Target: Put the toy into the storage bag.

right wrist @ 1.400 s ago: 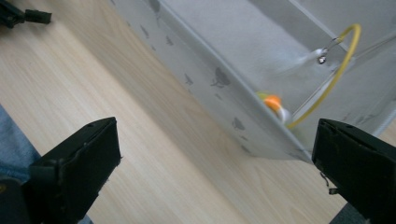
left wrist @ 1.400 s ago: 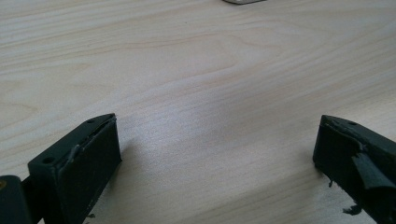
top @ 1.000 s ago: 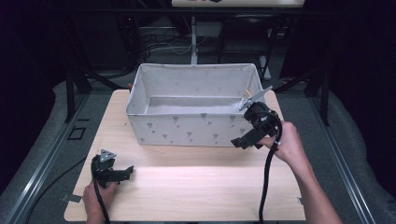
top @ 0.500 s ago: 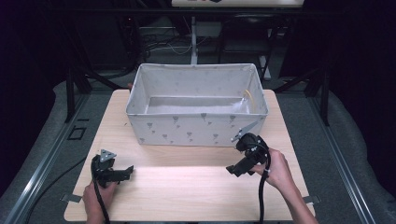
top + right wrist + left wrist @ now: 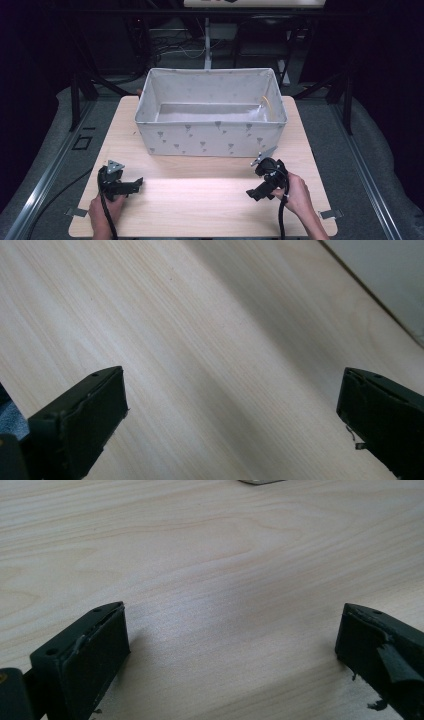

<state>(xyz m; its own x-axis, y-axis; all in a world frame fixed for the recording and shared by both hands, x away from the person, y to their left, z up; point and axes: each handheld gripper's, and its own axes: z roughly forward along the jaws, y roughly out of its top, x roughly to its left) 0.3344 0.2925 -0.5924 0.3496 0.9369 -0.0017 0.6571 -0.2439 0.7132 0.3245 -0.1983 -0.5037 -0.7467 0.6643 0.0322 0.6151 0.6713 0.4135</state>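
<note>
You held the left gripper (image 5: pixel 131 186) low over the near left of the tabletop (image 5: pixel 200 200), its jaws wide apart with nothing between them. Your right gripper (image 5: pixel 253 193) sat near the tabletop's right edge, jaws also wide and empty, just in front of the fabric box (image 5: pixel 210 140).

Light falls from above onto the pale counter (image 5: pixel 200 200), leaving everything around the counter in near darkness. The high view is soft and slightly grainy. A glare patch lies on the counter before the fabric bin (image 5: pixel 210 137). Both gripper views are sharp, with soft shadows beneath each jaw.
</note>
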